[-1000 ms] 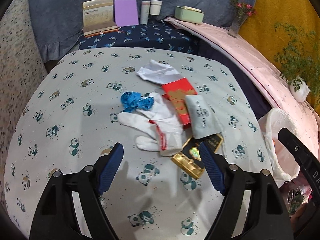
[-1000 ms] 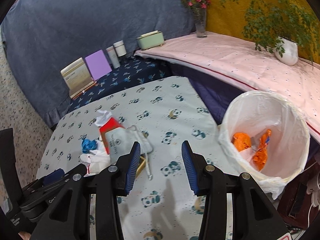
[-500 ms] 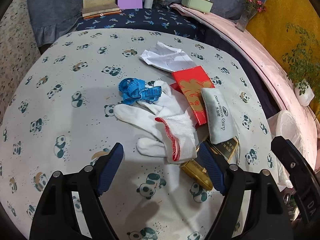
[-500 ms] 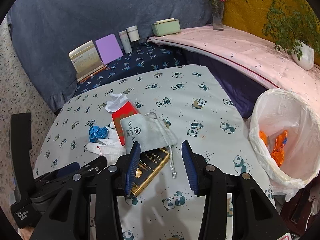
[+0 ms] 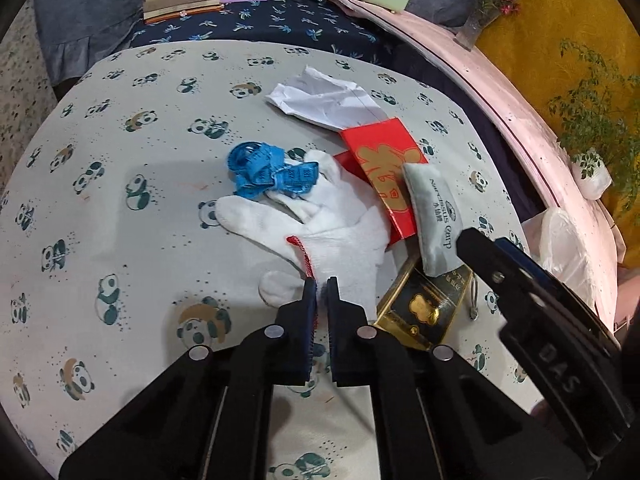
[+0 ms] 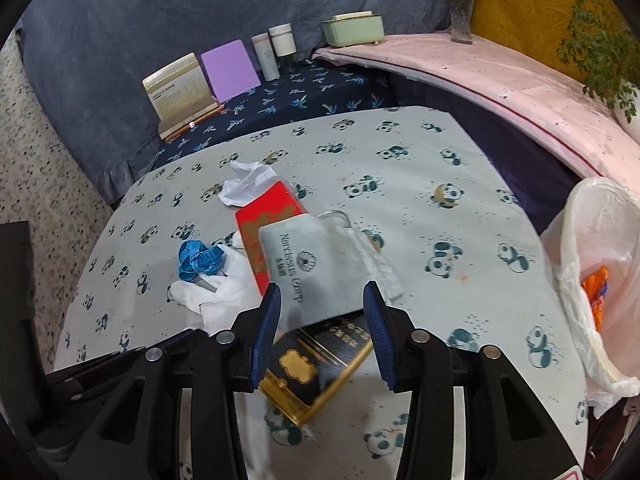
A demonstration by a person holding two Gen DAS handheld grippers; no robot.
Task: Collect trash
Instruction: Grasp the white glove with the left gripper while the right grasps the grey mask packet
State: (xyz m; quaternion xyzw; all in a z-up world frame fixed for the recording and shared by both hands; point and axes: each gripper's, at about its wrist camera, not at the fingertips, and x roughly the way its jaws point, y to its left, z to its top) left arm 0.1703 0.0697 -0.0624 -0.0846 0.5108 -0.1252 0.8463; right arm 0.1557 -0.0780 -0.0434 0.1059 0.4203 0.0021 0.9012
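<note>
glove: I see a white knit cotton glove [image 5: 336,224] with red-stitched cuff, limp and flat on the table, near middle of the trash pile
left gripper [image 5: 321,284]: clenched; pads pinch the glove's cuff edge, red trim caught between them
right gripper [image 6: 322,312]: jaws part-open, nothing gripped; hovers over the grey pouch and the box
pouch: grey felt drawstring pouch [image 6: 304,268], soft, rectangular, printed logo; lies on the red envelope and the box
box: black-and-gold glossy box [image 6: 316,364], flat, rigid; partly under pouch
envelope: red envelope [image 5: 384,168], gold print, smooth card; under glove and pouch
tape: blue measuring tape [image 5: 268,172], crumpled in a knot, touching the glove fingers
paper: white creased sheet [image 5: 320,100], at far end of pile
table: cloth-covered table [image 5: 120,240], panda print
bin: white thin plastic liner bag [image 6: 592,272], right of table; orange wrappers [image 6: 596,292] inside
</note>
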